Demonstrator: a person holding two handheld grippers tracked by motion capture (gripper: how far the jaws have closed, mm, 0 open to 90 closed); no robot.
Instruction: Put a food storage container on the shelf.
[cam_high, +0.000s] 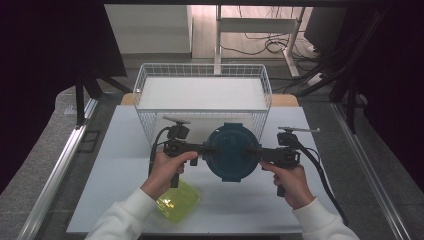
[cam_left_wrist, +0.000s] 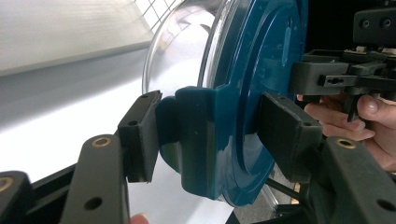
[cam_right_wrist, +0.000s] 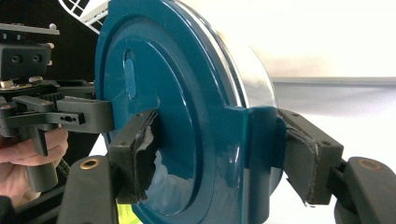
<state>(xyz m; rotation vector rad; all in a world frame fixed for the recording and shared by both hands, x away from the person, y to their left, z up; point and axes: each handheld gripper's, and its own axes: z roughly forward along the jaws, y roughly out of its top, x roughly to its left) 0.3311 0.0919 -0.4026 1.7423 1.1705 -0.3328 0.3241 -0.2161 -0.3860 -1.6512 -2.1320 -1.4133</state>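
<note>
White and bare, the bench (cam_high: 120, 165) is seen from the high view, with a white wire basket (cam_high: 202, 95) standing at its far edge and dark curtains and floor cables behind. A round container with a teal lid (cam_high: 233, 151) is held above the bench, just in front of the basket, between the left gripper (cam_high: 205, 149) and the right gripper (cam_high: 252, 152). The lid is turned toward the camera, so the body is hidden there. A yellow-green translucent object (cam_high: 179, 201) is seen lying on the bench under the left hand (cam_high: 167, 167); what it is cannot be told.

From the left gripper view, the clear body (cam_left_wrist: 187, 51) of the container is shown behind the lid, and nothing can be seen inside it. Both jaws of the left gripper are pressed on a teal latch tab (cam_left_wrist: 198, 135) at the rim. From the right gripper view, the right gripper is clamped in the same way on the opposite tab (cam_right_wrist: 257, 154), one pad on the lid face. The basket appears to hold nothing.
</note>
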